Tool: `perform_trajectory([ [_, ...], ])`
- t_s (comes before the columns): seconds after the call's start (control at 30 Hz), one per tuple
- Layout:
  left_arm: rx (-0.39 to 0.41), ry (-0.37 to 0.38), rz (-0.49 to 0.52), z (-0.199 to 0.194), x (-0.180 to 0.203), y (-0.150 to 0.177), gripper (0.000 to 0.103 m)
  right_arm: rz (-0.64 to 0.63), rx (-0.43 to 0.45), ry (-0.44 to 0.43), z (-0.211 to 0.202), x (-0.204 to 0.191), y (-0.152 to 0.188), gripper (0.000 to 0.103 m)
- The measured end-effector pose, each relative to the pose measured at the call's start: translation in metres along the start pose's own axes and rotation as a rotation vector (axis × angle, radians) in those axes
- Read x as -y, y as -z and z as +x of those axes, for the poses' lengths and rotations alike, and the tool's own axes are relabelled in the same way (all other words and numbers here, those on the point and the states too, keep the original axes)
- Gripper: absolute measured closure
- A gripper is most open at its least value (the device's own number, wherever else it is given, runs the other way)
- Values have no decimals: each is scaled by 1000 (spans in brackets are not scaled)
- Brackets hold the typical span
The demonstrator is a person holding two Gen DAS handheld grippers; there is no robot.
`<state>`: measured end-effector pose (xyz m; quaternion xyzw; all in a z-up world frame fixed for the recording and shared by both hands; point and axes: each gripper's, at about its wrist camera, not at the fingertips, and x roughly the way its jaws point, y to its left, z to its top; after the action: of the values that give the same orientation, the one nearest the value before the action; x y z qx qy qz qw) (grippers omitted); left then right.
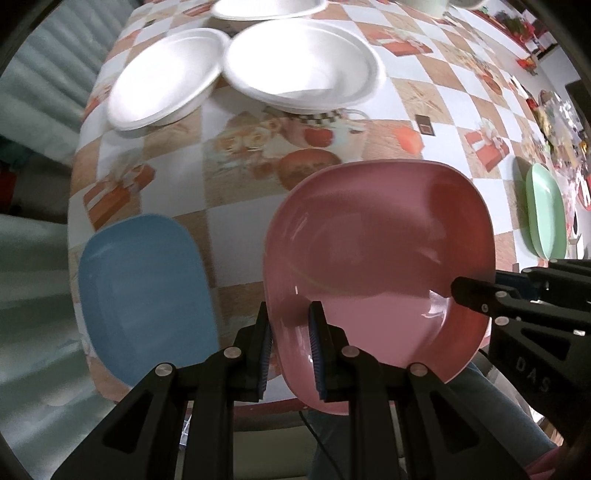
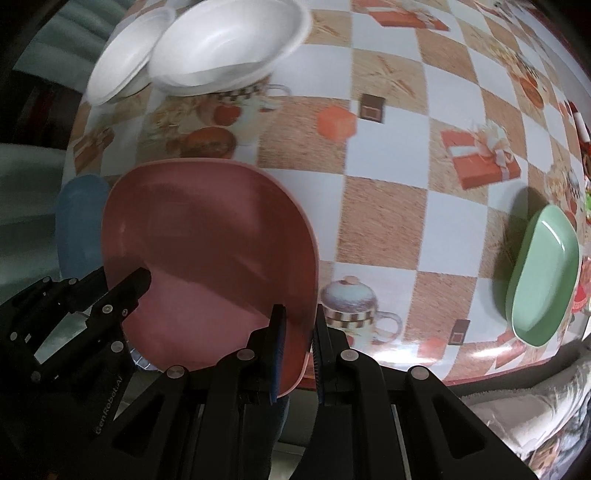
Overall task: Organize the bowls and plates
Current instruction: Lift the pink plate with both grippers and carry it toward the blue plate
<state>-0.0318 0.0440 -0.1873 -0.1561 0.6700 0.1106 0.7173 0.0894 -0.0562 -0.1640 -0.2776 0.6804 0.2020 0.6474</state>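
Note:
A pink square plate is held above the table's near edge by both grippers. My left gripper is shut on its near left rim. My right gripper is shut on its right rim; the plate also shows in the right wrist view. A blue plate lies at the left on the table. A green plate lies at the right. Two white bowls stand side by side at the far left.
The table has a checkered cloth with printed gifts and cups. A third white dish sits at the far edge. Clutter lies at the far right. The table's front edge is close below.

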Motion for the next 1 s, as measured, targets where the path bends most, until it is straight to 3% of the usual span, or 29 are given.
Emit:
perform_trajectory([
  [0.43, 44, -35, -155, -4, -40, 16, 82, -139, -6, -15, 4, -106, -22, 88],
  [0.67, 62, -76, -220, -12, -72, 21, 82, -211, -29, -35, 10, -182, -32, 88],
  [0.83, 88, -63, -303, -5, -95, 20, 82, -235, -48, -54, 18, -230, -41, 88],
  [1.0, 76, -77, -318, 3, -101, 14, 82, -230, -72, -67, 28, -252, -51, 88],
])
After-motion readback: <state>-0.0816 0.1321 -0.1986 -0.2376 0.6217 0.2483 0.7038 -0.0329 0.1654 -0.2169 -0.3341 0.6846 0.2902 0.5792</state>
